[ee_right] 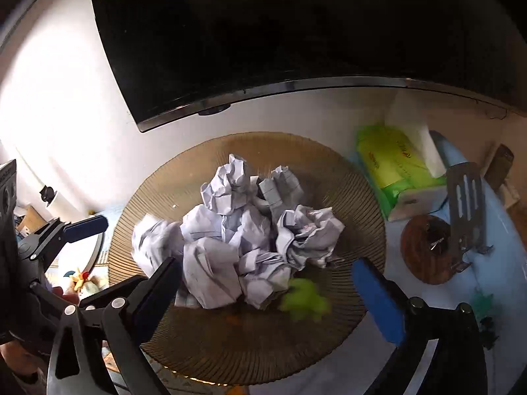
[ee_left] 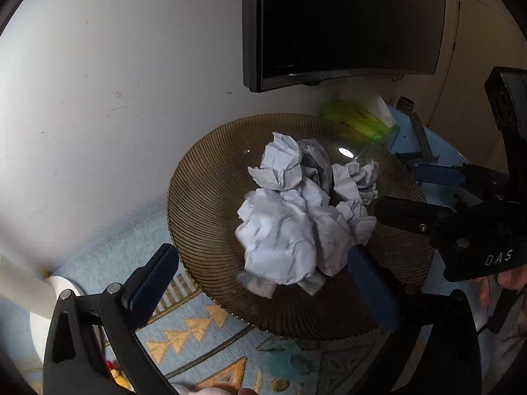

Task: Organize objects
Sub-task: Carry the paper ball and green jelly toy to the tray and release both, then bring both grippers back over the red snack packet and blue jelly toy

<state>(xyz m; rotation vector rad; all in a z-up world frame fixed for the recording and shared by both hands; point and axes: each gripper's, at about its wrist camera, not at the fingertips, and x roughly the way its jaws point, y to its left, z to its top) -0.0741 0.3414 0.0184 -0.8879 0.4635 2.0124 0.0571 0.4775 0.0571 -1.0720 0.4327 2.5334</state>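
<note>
A brown ribbed glass plate [ee_left: 204, 204] [ee_right: 359, 204] holds a heap of crumpled white paper balls [ee_left: 280, 227] [ee_right: 230, 240]. My left gripper [ee_left: 263, 284] is open at the plate's near rim, with its fingers on either side of the heap and not touching it. My right gripper [ee_right: 266, 296] is also open, straddling the heap's near side. In the left wrist view, the right gripper [ee_left: 398, 191] comes in from the right over the plate's rim. A blurred green object [ee_right: 304, 299] shows at the plate's near right part.
A dark screen [ee_left: 346, 23] hangs on the white wall behind. A green tissue pack [ee_right: 392, 161], a round wooden coaster [ee_right: 425, 250] and a metal spatula [ee_right: 466, 204] lie right of the plate. A blue patterned cloth [ee_left: 197, 329] covers the table, and a white stand [ee_left: 42, 299] is at the left.
</note>
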